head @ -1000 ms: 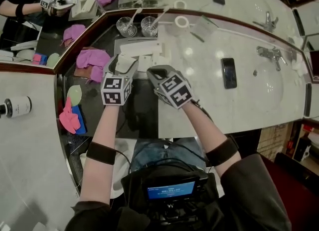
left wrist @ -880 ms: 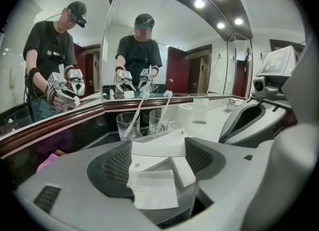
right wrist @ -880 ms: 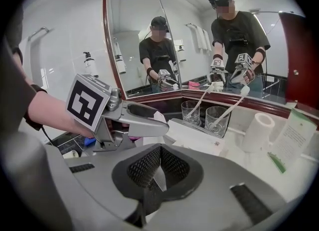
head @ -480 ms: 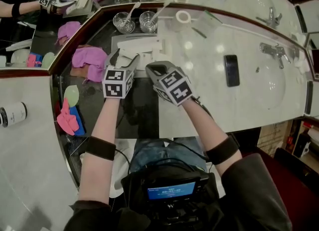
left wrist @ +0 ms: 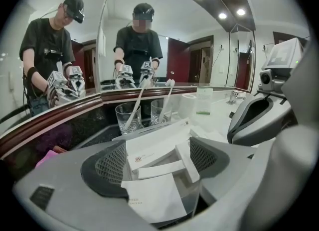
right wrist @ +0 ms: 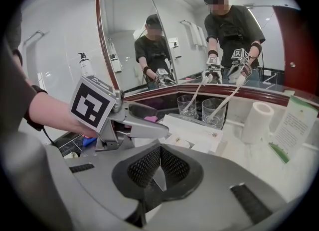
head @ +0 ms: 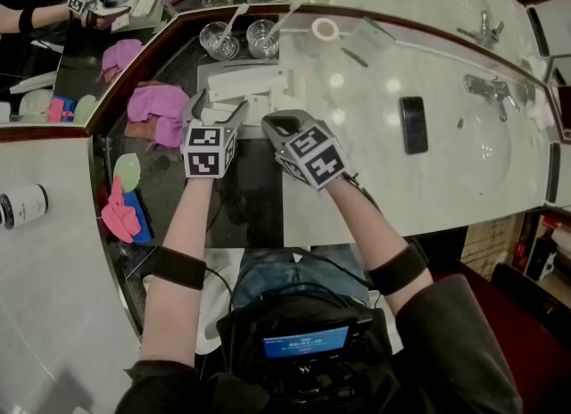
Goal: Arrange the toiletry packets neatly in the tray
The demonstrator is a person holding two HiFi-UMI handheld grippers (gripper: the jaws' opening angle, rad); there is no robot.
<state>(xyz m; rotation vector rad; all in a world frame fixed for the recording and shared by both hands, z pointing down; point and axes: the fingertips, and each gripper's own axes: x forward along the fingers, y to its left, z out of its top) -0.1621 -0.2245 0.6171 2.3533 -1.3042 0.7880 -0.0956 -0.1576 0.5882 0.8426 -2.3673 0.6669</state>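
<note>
Opening just now, the left tool's point(left wrist: 158, 159) jaws are standing apart, with a square packet point(left wrist: 152, 197) lying loose between them, unpinched. At 3 o'clock the right tool point(right wrist: 158, 168) is sitting closed, seemingly empty. At 12 o'clock toiletry packets point(head: 241, 84) are lying in the tray point(head: 204, 73), some askew; straightening is probably still remaining.

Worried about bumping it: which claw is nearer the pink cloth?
Left. The left claw, jaws just opening around white packets, sits just right of the pink cloth; the shut right claw lies farther right.
</note>
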